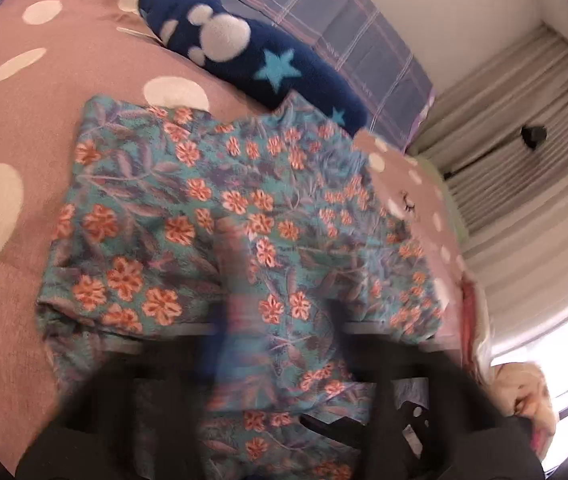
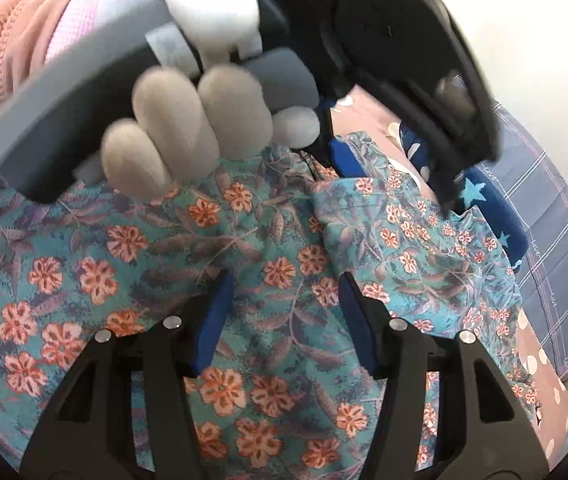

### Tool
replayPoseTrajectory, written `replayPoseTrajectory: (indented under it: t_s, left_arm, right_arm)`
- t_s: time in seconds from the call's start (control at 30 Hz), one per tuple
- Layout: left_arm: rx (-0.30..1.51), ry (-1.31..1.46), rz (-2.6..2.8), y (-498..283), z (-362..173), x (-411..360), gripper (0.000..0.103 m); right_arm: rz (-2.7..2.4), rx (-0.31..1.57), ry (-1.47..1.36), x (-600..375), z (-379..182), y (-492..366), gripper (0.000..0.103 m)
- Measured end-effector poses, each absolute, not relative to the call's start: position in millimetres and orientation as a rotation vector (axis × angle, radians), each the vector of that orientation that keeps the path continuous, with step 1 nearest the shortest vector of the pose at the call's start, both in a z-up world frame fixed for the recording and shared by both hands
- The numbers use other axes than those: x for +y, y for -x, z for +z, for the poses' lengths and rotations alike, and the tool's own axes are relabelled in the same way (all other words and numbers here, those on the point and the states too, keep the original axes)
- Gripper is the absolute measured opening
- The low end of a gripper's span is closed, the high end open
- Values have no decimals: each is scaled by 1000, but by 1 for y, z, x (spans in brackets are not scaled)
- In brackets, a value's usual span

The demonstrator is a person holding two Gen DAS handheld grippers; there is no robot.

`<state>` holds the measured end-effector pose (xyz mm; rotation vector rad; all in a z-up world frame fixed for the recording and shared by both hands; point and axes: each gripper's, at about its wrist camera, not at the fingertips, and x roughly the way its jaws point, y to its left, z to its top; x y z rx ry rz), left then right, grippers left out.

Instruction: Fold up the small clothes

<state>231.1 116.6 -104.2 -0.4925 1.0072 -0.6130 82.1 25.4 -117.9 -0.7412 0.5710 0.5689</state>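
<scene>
A teal cotton garment printed with orange flowers and mauve leaves (image 1: 219, 216) lies spread over a brown bedspread with large cream dots (image 1: 23, 128), filling most of both wrist views. Beyond it, toward the head of the bed, rests a dark navy fleece piece with a pale paw-like print and light blue stars (image 1: 251, 60), and behind that a grey-blue plaid cushion or sheet (image 1: 324, 12) against a white wall. Grey pleated curtains (image 1: 524, 92) hang to the right.

In the left wrist view the left gripper (image 1: 239, 280) is heavily blurred; its dark body smears across the lower edge and its fingers read as one narrow streak at the middle of the floral cloth. The jaws are closed right together. Whether a fold of the garment is pinched between them cannot be told from the blur.

In the right wrist view the right gripper (image 2: 284, 312) hovers low over the same floral garment (image 2: 123, 248), its blue-padded fingers (image 2: 213, 320) standing about half apart with only flat cloth showing between them and nothing clamped. Above it, a grey-gloved hand (image 2: 187, 136) with a pink sleeve (image 2: 15, 40) wraps the grey handle of the left gripper, whose black body (image 2: 396, 52) reaches down to the garment's raised fold (image 2: 364, 200).
</scene>
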Motion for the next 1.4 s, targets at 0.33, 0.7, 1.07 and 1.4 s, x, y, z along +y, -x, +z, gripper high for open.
replayPoseTrajectory:
  t_s: [0.33,0.7,1.07,1.4]
  left_arm:
    - [769,412,-655,-218,-2,109,2]
    - [701,280,-463,-221,2,159,3]
    - [807,184,-259,-227,-71,164,13]
    - [872,-21,-336,-229,-115,84,28]
  right_arm:
    - [405,596,330,-88,-56,-90,62]
    - [148,802,-178,-259,-84,-80,63]
    - [89,731,-356,-321,-38,-119,64]
    - [68,956,-508,-347,-36,-261,64]
